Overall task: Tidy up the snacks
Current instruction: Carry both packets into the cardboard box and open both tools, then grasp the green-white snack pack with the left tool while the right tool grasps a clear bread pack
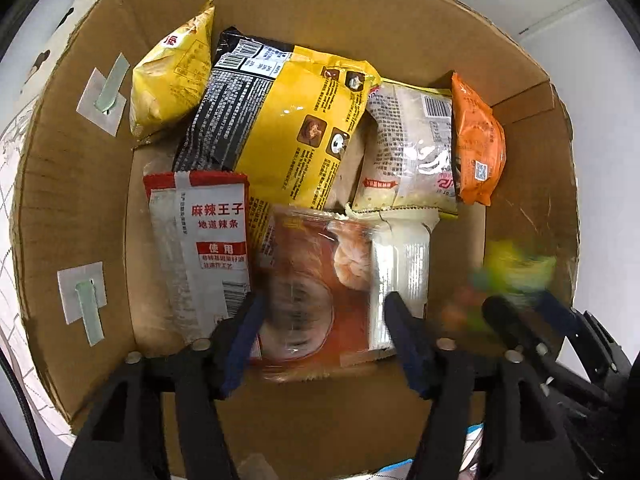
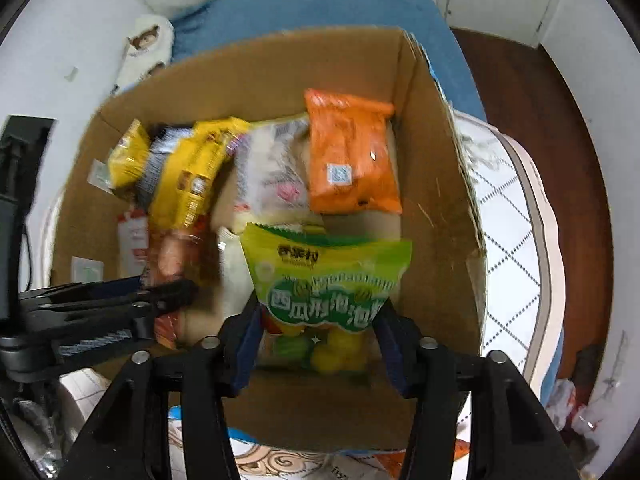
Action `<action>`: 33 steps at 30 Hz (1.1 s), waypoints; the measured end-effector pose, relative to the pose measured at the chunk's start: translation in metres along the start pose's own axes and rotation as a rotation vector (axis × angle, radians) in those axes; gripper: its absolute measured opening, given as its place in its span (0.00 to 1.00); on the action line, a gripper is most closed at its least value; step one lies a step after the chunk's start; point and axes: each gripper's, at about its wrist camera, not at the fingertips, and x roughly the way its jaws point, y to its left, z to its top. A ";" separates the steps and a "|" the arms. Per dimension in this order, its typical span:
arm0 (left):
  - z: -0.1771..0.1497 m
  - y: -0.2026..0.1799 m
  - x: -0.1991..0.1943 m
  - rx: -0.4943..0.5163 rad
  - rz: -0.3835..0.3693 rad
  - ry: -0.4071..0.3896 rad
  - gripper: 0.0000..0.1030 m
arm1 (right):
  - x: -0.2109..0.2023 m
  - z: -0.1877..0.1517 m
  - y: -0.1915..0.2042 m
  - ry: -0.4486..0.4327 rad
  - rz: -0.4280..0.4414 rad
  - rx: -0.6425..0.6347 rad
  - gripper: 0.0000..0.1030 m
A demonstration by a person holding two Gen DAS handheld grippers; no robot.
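Note:
A cardboard box (image 1: 72, 200) holds several snack packets. My left gripper (image 1: 324, 332) is inside it, its fingers on both sides of an orange-red packet with a shrimp picture (image 1: 316, 280); the packet is blurred and its lower edge is off the box floor. My right gripper (image 2: 320, 328) is shut on a green candy bag (image 2: 324, 280) and holds it over the box's near right part (image 2: 440, 200). That bag shows blurred at the right of the left wrist view (image 1: 516, 268).
In the box lie a small yellow chip bag (image 1: 168, 80), a black-and-yellow packet (image 1: 280, 120), a white-and-red packet (image 1: 204, 240), a pale packet (image 1: 408, 148) and an orange packet (image 1: 476, 140). The box stands on a quilted mat (image 2: 512, 216). A blue cloth (image 2: 320, 8) lies behind.

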 end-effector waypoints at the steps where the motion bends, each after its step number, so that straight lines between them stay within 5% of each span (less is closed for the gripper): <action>1: 0.000 0.000 -0.001 0.005 0.008 -0.006 0.71 | 0.001 0.000 0.000 -0.001 -0.004 -0.003 0.75; 14: -0.023 -0.001 -0.043 0.037 0.072 -0.151 0.76 | -0.028 -0.013 -0.002 -0.050 -0.030 -0.003 0.77; 33: -0.120 0.003 -0.139 0.113 0.133 -0.470 0.76 | -0.129 -0.081 0.018 -0.307 -0.005 -0.034 0.77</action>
